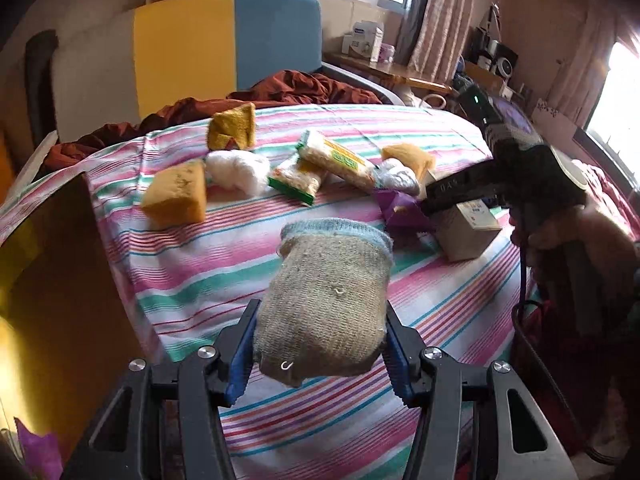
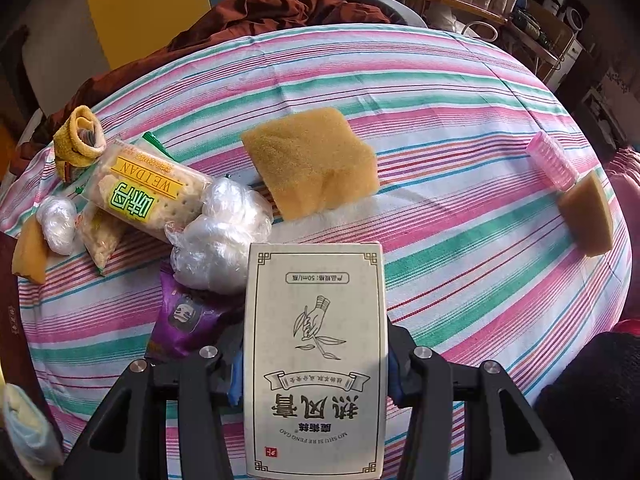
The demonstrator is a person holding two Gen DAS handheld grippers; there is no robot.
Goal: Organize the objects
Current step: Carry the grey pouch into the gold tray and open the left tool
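Observation:
A beige knitted sock [image 1: 328,300] with a pale blue cuff hangs above the striped bedsheet [image 1: 192,264], and my left gripper [image 1: 320,356] is shut on its lower part, blue pads pressing both sides. My right gripper [image 2: 316,380] is shut on a white carton [image 2: 316,352] printed with a hand-and-leaf drawing. The left wrist view shows the same right gripper [image 1: 440,200] at the right, pointing down with the carton [image 1: 472,228] low over the sheet. Whether the carton touches the sheet I cannot tell.
On the sheet lie yellow sponges [image 2: 312,164] [image 1: 176,196] [image 2: 588,216], cracker packs [image 2: 148,192], crumpled plastic wrap [image 2: 224,236], a purple packet [image 2: 188,320], a pink roller [image 2: 554,164] and a rolled yellow cloth [image 2: 80,136]. A brown box wall [image 1: 60,280] stands at the left.

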